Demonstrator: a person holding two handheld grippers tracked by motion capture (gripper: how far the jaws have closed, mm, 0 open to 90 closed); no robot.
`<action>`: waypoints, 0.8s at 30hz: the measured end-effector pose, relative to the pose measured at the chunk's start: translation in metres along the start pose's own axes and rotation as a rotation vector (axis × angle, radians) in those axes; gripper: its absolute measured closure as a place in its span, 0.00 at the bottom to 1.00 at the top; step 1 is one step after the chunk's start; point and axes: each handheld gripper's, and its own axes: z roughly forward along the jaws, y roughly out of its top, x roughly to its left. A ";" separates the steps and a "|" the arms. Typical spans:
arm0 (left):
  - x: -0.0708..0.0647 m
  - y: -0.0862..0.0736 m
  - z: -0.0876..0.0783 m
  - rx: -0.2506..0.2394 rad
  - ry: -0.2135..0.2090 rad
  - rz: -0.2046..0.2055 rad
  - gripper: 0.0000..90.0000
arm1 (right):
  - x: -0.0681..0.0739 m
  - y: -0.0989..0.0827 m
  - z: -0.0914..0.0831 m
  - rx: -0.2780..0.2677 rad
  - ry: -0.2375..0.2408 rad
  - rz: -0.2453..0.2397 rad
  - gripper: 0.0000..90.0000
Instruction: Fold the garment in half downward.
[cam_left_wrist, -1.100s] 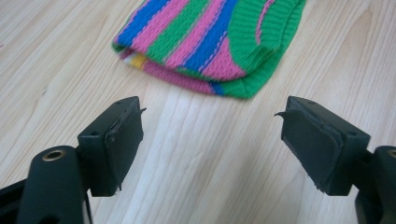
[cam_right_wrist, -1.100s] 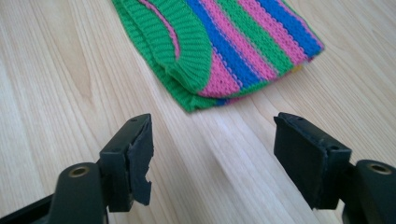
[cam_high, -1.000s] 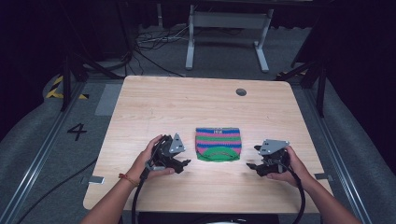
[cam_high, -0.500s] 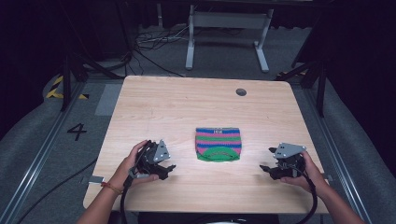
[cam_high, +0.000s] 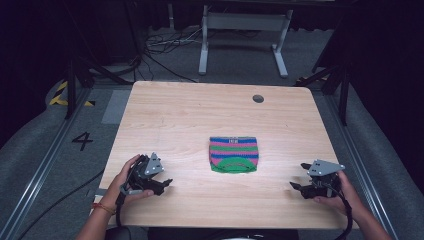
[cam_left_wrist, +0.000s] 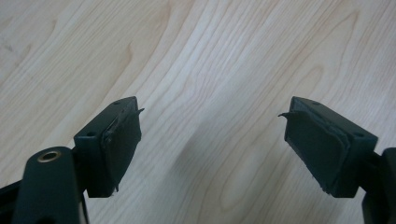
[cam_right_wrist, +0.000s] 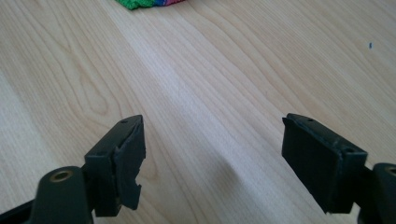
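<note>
Lab or recording studio: bare wooden desk (cam_high: 175, 115) on grey floor (cam_high: 30, 150), loose cables (cam_high: 160, 45), hazard tape (cam_high: 60, 95), floor number "4" (cam_high: 82, 141).

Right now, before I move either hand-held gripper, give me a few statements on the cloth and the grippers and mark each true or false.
1. The striped cloth lies folded on the table, between the two grippers. True.
2. The left hand-held gripper is shut on the cloth. False: its jaws stand wide apart over bare wood, apart from the cloth.
3. The right hand-held gripper is open and holds nothing. True.
4. The cloth hangs over the table's far edge. False: it lies flat, nearer the person's side.
5. A dark round hole sits near the table's far edge. True.
</note>
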 end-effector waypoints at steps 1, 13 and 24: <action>0.002 -0.003 -0.002 0.002 0.002 -0.006 0.21 | 0.000 -0.003 -0.001 -0.003 -0.001 0.006 0.24; 0.014 -0.036 -0.019 -0.020 0.003 -0.084 0.21 | -0.006 -0.037 -0.009 -0.022 -0.005 0.120 0.21; 0.022 -0.064 -0.027 -0.042 -0.005 -0.183 0.19 | -0.013 -0.068 -0.020 -0.070 -0.012 0.218 0.19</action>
